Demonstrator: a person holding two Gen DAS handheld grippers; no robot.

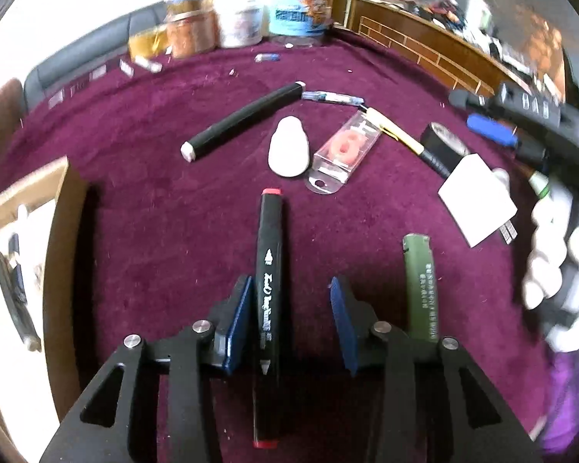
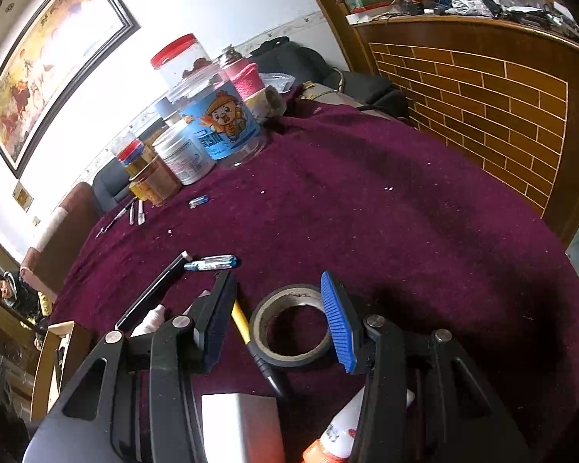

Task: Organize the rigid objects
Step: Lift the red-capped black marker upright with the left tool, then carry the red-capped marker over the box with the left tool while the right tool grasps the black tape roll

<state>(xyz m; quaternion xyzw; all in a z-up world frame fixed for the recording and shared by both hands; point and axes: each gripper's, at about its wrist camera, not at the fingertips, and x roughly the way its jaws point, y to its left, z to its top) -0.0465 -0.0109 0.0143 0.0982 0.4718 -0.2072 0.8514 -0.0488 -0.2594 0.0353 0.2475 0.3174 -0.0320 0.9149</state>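
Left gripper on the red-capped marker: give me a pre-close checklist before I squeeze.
1. Left gripper open: ok.
2. Black marker between the pads: ok, though off-centre, close to the left pad.
3. Marker aligned with fingers: ok.
4. Green lighter outside the jaws: ok.
5. Cardboard box in view for drop-off: ok.
6. Right gripper clear of marker, open over tape roll: ok.

We see bare cloth (image 2: 424, 231) past the tape roll (image 2: 291, 332). Jars (image 2: 197, 123) block the far edge. A box (image 1: 27, 208) stands left.
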